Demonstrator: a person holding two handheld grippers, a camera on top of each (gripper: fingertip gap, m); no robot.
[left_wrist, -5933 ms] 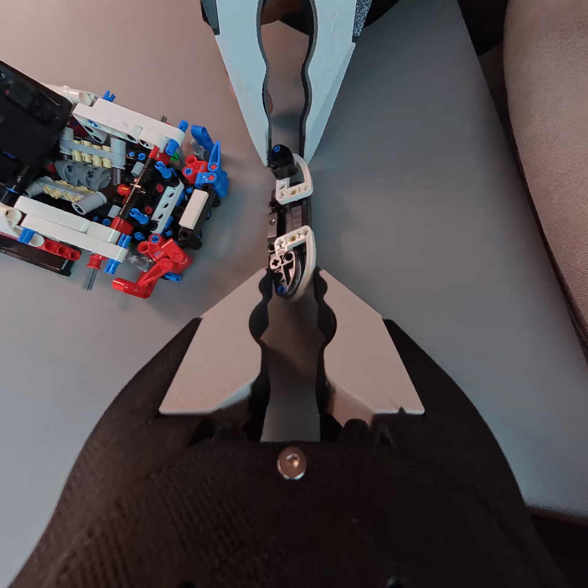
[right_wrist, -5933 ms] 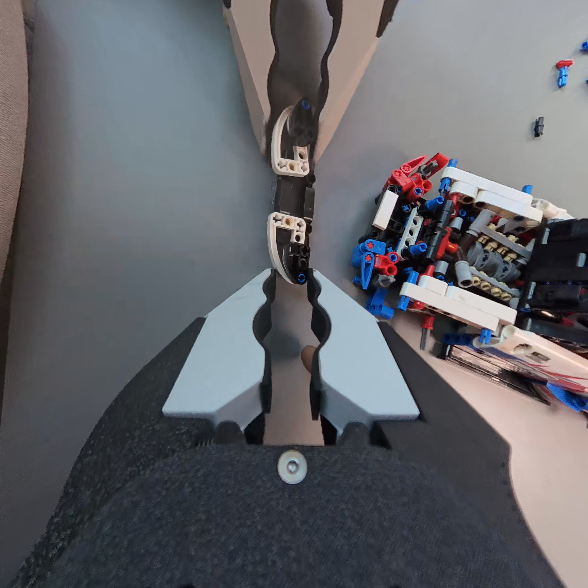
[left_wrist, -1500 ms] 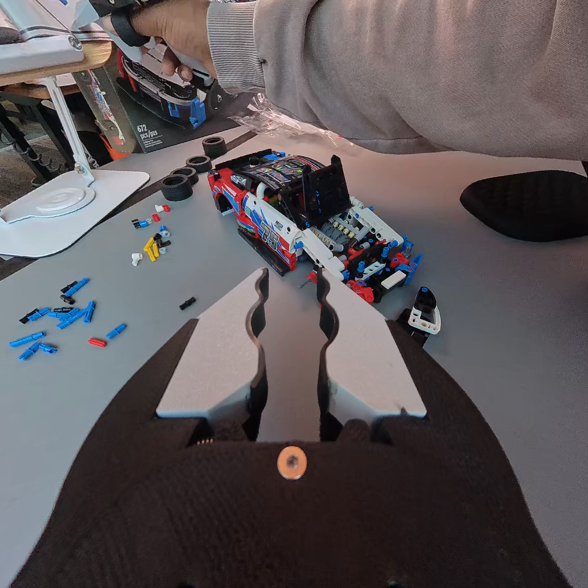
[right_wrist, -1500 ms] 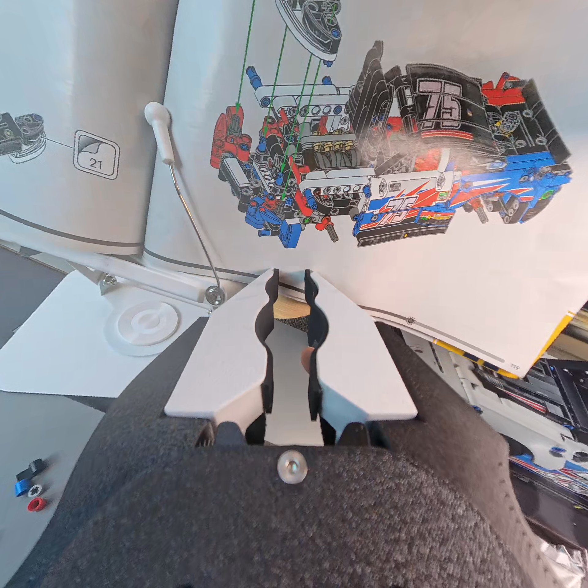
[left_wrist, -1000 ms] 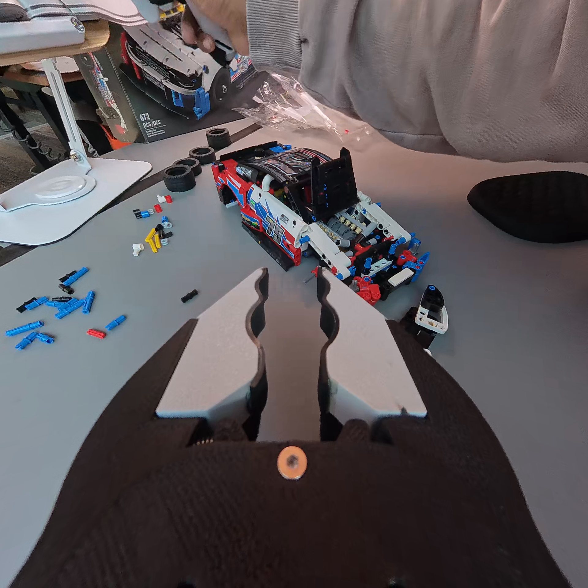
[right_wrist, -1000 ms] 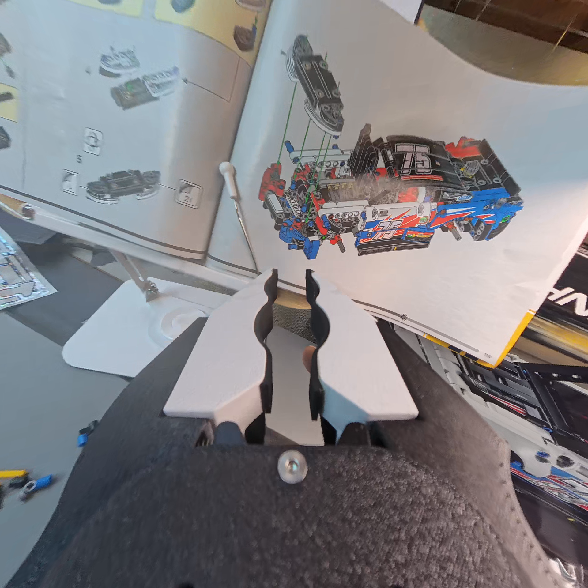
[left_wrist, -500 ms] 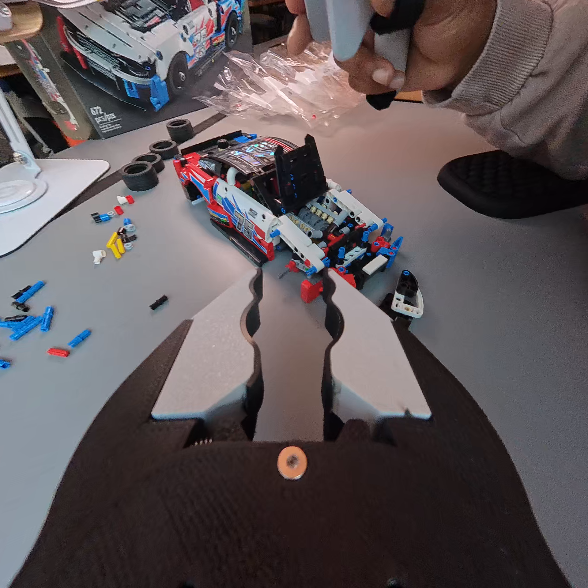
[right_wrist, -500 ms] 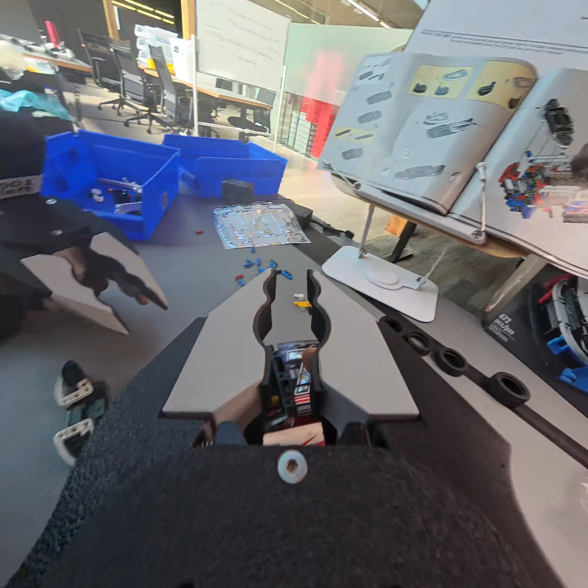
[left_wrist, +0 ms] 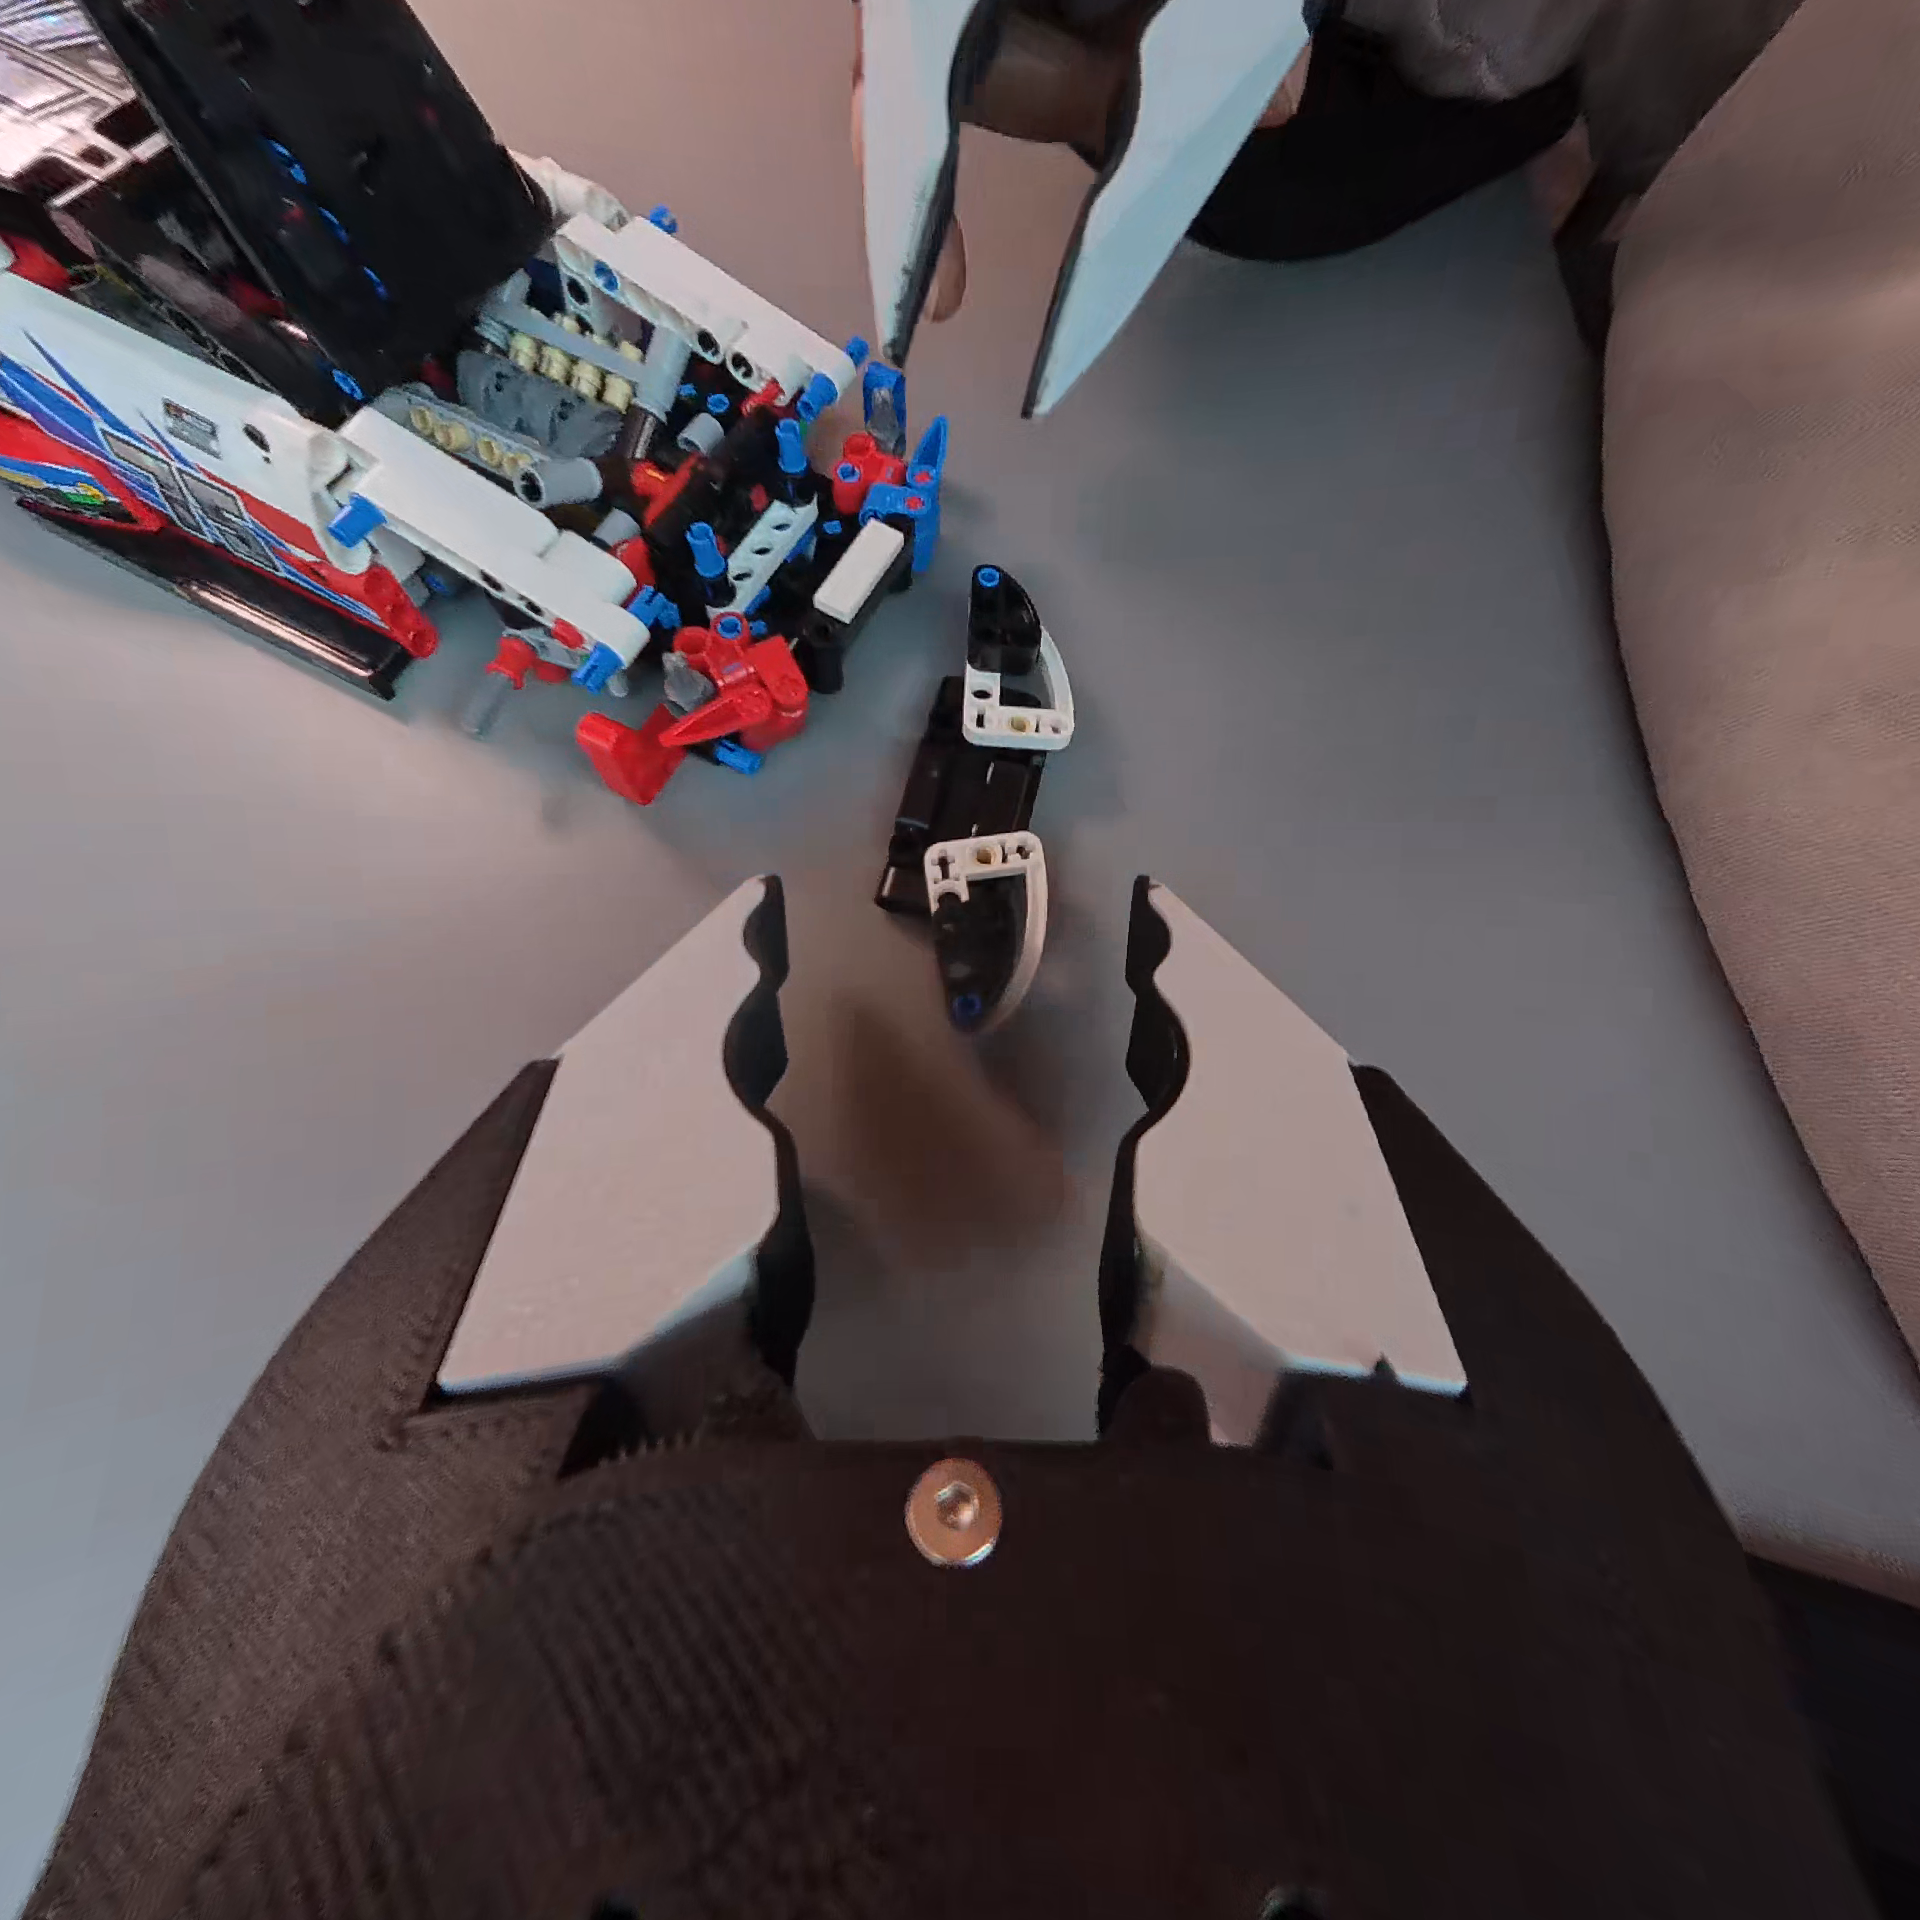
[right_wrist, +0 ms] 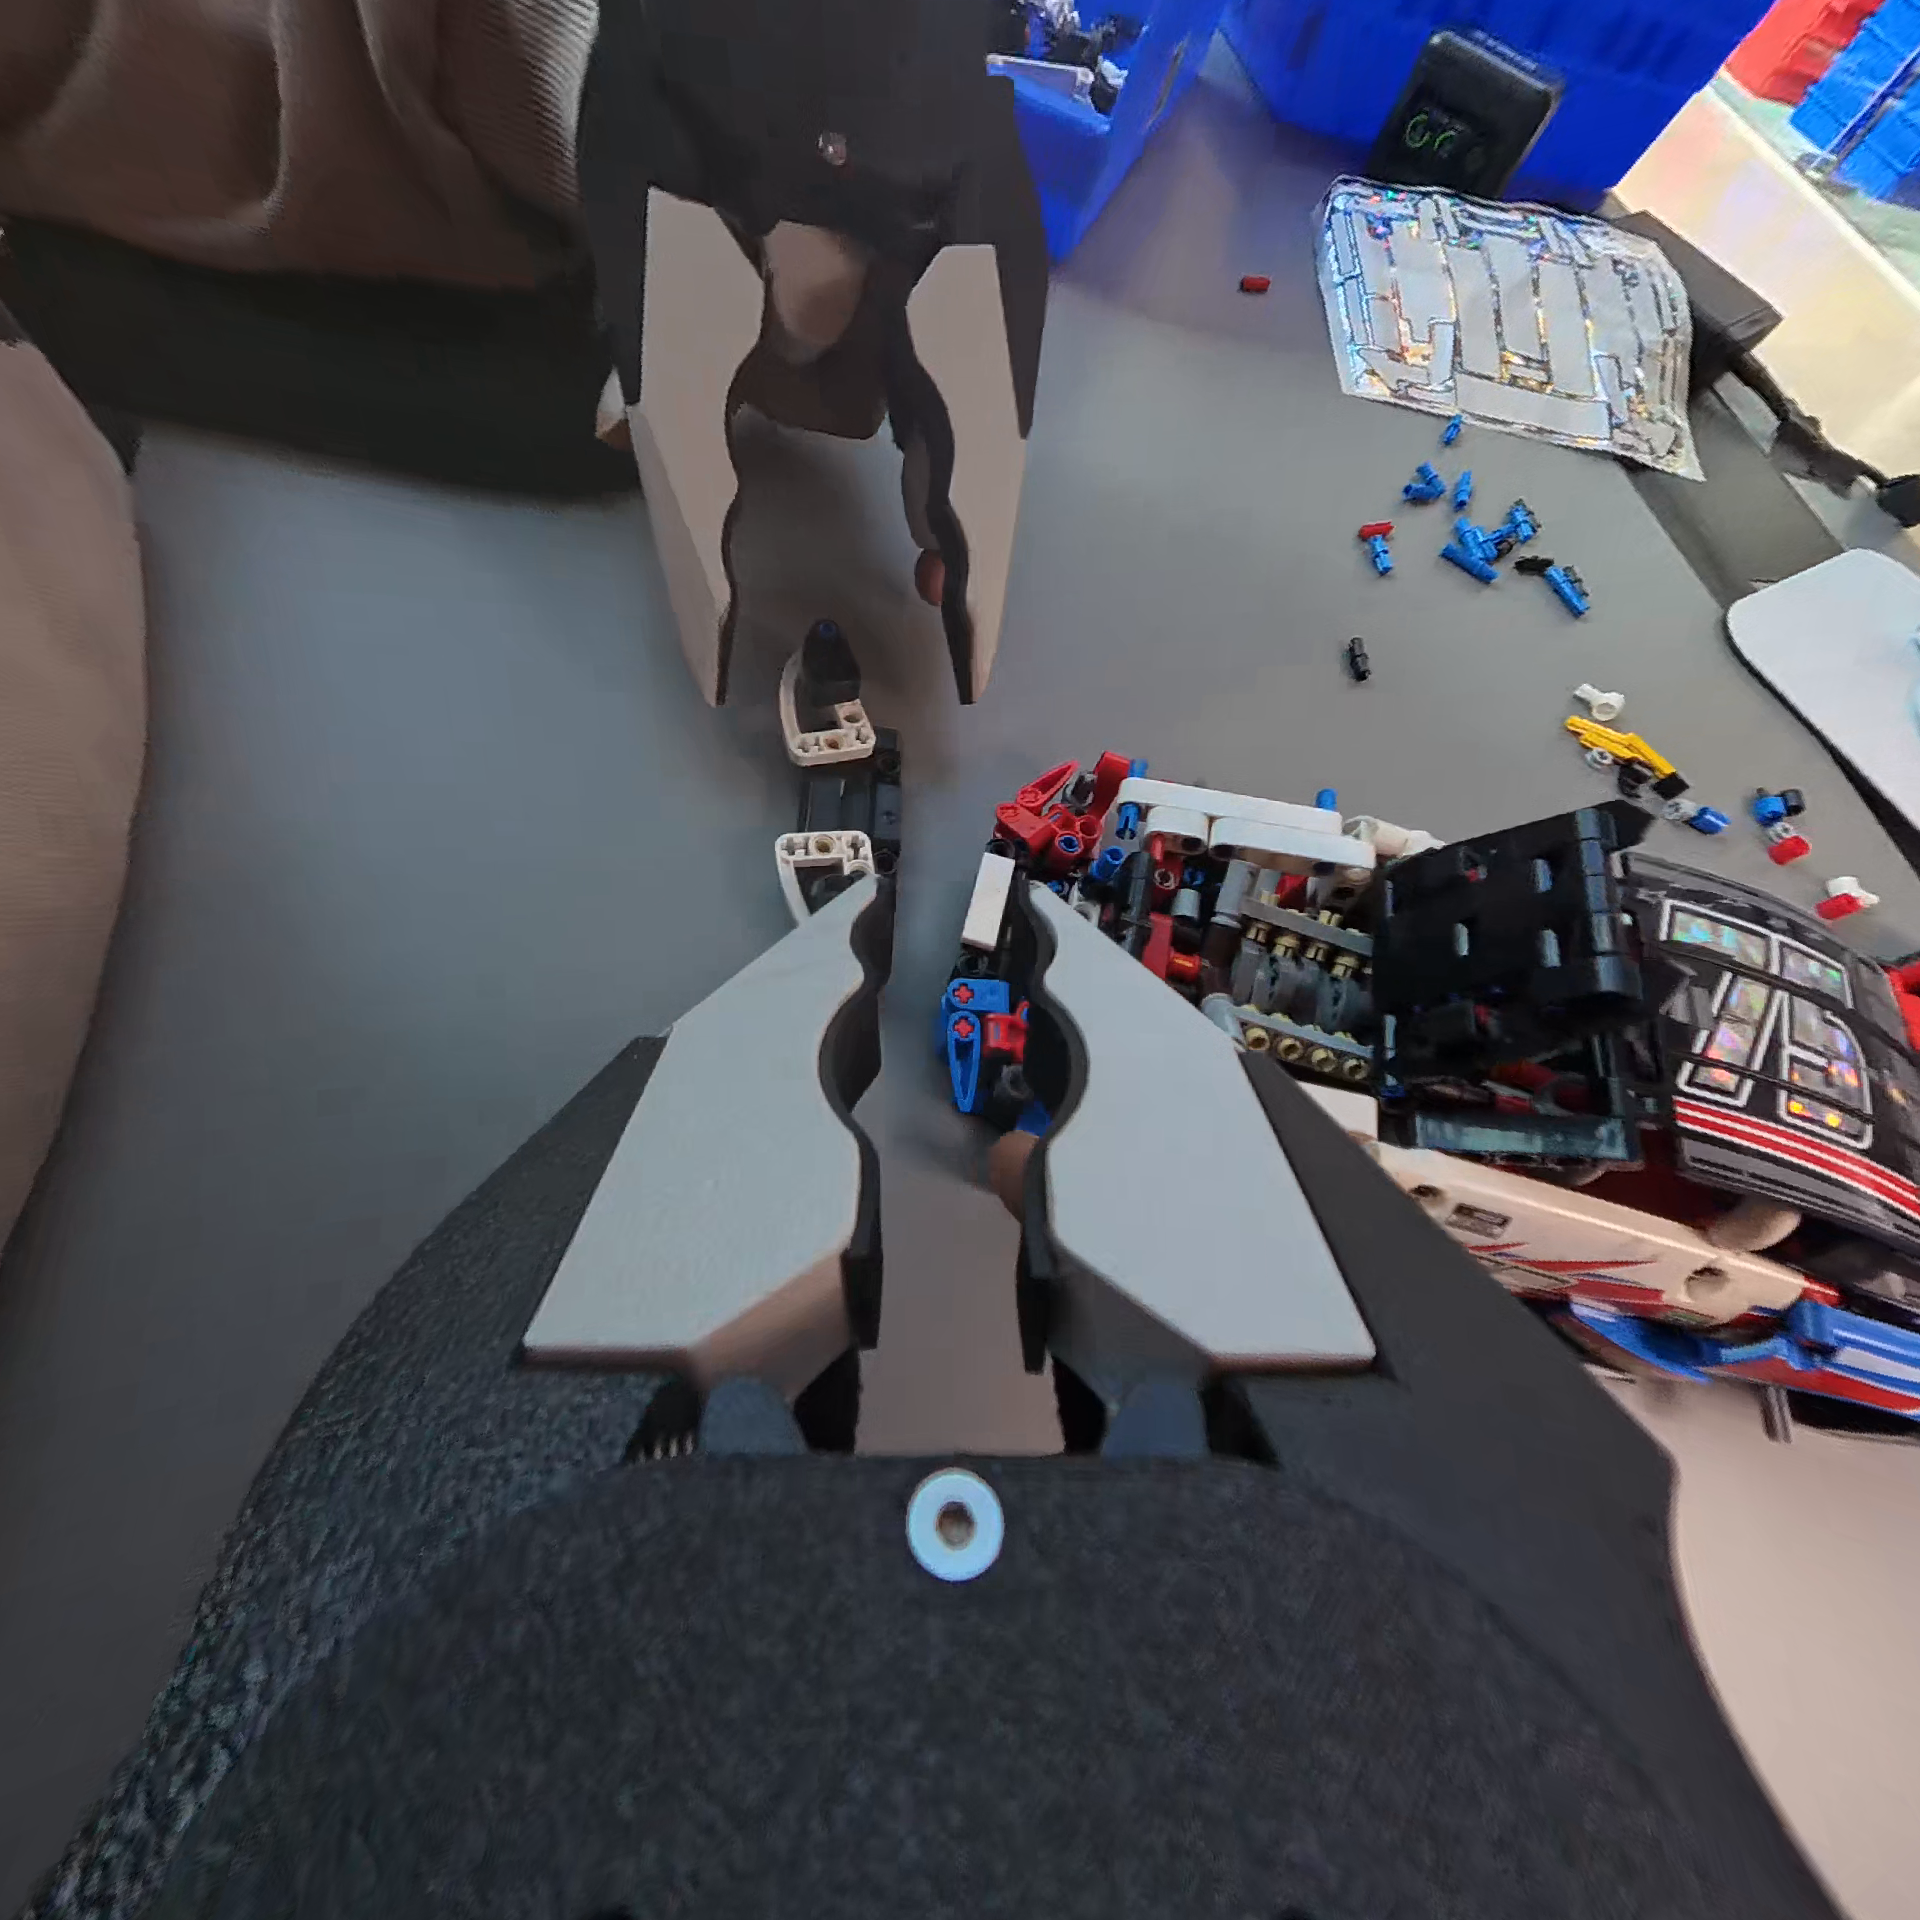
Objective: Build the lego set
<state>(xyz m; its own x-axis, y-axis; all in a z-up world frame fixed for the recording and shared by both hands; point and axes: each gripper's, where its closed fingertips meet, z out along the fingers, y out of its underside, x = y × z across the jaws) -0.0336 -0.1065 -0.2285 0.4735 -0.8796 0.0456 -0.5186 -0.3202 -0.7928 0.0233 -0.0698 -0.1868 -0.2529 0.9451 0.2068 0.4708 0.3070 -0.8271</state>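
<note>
Both our grippers come at the black-and-white subassembly [left_wrist: 982,790] lying flat on the grey table [left_wrist: 1299,644] just beside the car's open end [left_wrist: 727,540], left gripper [left_wrist: 951,899] spread wide, right gripper [right_wrist: 961,899] narrowly parted and empty, presumably to lift it by both ends.

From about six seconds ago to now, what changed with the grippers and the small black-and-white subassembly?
Both grippers let go: the subassembly, then pinched at each end, now lies free on the table. The left gripper and right gripper are open, returned facing its ends. The car stays beside it.
</note>
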